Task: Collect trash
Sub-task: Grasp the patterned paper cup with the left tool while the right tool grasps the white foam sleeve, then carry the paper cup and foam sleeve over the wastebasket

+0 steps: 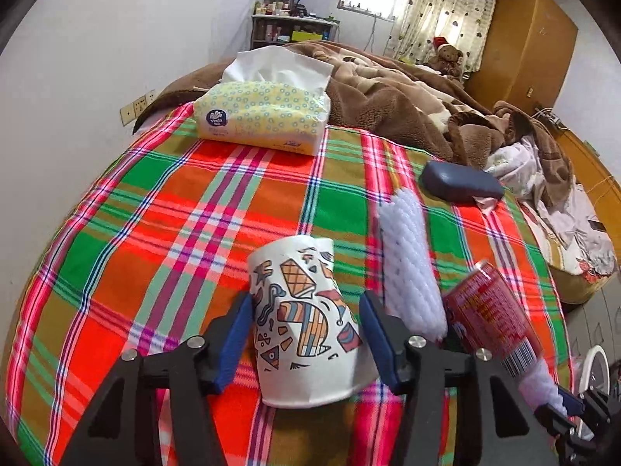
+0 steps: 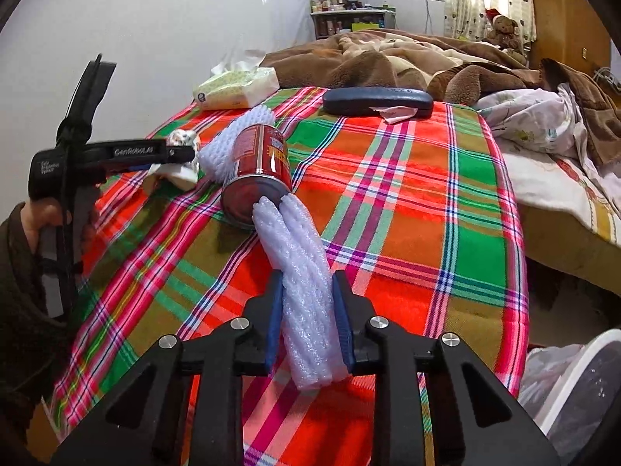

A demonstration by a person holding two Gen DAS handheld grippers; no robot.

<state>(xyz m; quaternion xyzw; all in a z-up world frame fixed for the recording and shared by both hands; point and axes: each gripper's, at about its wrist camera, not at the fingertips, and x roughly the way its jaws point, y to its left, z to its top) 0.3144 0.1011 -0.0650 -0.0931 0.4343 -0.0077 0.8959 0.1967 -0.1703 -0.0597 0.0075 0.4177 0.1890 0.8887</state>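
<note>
On the plaid bedsheet (image 1: 155,213) a patterned paper cup (image 1: 306,318) lies dented between the blue pads of my left gripper (image 1: 306,299), which is shut on it. My right gripper (image 2: 307,275) is shut on a white foam net sleeve (image 2: 302,272). The sleeve's far end touches a red can (image 2: 260,167) lying on its side. A second foam net (image 2: 240,139) lies behind the can. In the left wrist view the can (image 1: 485,310) and this foam net (image 1: 407,264) sit just right of the cup. The left gripper (image 2: 182,153) shows at the left of the right wrist view, with the cup (image 2: 182,138) mostly hidden.
A yellow tissue pack (image 1: 264,116) and a dark glasses case (image 2: 376,101) with a scrap of paper (image 2: 396,112) lie farther back. A brown blanket (image 1: 388,93) covers the bed's far part. A white bin with a plastic liner (image 2: 574,380) stands below the bed's right edge.
</note>
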